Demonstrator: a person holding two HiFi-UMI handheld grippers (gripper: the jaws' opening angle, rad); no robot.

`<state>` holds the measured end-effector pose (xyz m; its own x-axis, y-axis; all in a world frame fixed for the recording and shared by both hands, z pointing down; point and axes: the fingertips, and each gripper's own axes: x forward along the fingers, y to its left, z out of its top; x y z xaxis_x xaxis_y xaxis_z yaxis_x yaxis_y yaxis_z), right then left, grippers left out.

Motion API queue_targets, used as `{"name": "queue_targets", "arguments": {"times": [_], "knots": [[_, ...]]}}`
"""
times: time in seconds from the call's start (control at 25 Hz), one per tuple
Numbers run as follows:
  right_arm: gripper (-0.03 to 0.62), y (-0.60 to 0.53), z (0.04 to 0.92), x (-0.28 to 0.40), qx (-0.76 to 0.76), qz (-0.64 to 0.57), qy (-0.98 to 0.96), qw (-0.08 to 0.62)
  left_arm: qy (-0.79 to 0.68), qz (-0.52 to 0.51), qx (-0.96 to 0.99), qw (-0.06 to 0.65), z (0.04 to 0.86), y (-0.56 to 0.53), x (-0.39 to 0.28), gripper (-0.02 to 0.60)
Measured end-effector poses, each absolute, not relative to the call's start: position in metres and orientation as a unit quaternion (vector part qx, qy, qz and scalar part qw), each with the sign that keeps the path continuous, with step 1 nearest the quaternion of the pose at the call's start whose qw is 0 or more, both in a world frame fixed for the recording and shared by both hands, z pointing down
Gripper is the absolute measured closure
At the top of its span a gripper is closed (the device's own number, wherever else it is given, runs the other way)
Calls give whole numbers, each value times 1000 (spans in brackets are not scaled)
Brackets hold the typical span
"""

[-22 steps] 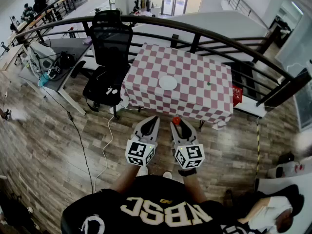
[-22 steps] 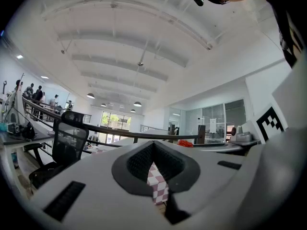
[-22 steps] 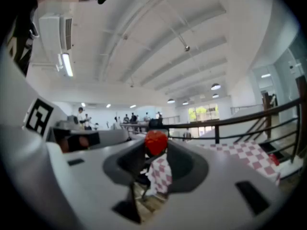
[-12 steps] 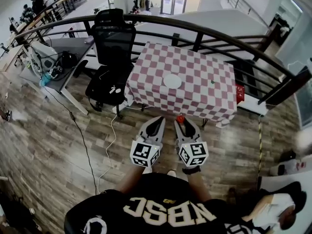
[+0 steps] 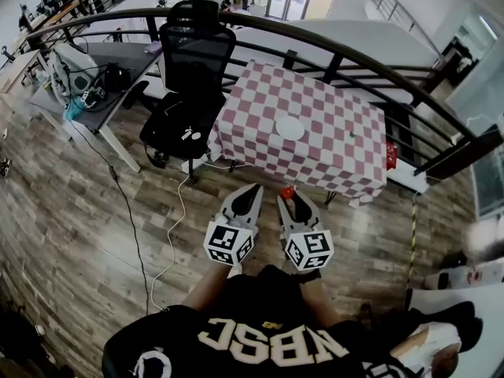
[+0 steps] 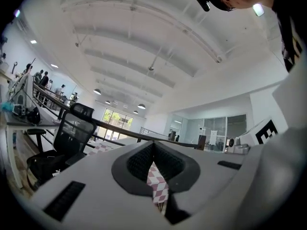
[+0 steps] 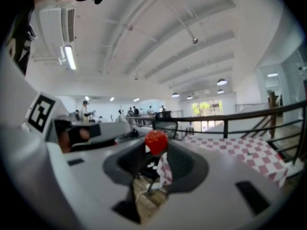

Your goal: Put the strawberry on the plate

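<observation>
**Control:** Largest item first, please.

**Operator:** Plank floor (image 5: 94,211), running under everything I am looking down on. Next, a dark curved railing (image 5: 358,53), arcing behind the worktop.

**Control:** And the worktop?

**Operator:** Worktop (image 5: 331,164), wearing a red-and-white checked cloth and standing ahead of both tongs. A black office chair (image 5: 197,50) is standing at its left side.

**Control:** The tongs?

**Operator:** Left tongs (image 5: 253,190): I am holding them pressed together at the tips and empty, and they are hanging over the floor, short of the worktop. Right tongs (image 5: 289,198): these are riding just beside the left pair and pinching the strawberry (image 5: 287,191) at the tips.

**Control:** Smaller items?

**Operator:** White plate (image 5: 290,127), lying near the middle of the cloth. The strawberry is sitting in the air in the right tongs, short of the worktop's near edge and well apart from the plate. Last, a small green speck (image 5: 352,135) is lying on the cloth to the right of the plate. I am not making out what it is.
</observation>
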<state>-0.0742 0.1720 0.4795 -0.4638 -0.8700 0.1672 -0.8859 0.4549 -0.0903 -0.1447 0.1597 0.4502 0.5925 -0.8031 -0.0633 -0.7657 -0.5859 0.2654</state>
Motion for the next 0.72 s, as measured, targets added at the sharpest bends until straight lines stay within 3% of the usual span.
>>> {"name": "queue_targets", "arguments": {"times": [0.24,0.72], "knots": [[450,170,514,-74,527,124,-838,74,-444,-70,880,152,497,150,-156,566],[450,40,513,-58,490,115,-862,58,-475,-38,869,134,500,40,-139,566]]}}
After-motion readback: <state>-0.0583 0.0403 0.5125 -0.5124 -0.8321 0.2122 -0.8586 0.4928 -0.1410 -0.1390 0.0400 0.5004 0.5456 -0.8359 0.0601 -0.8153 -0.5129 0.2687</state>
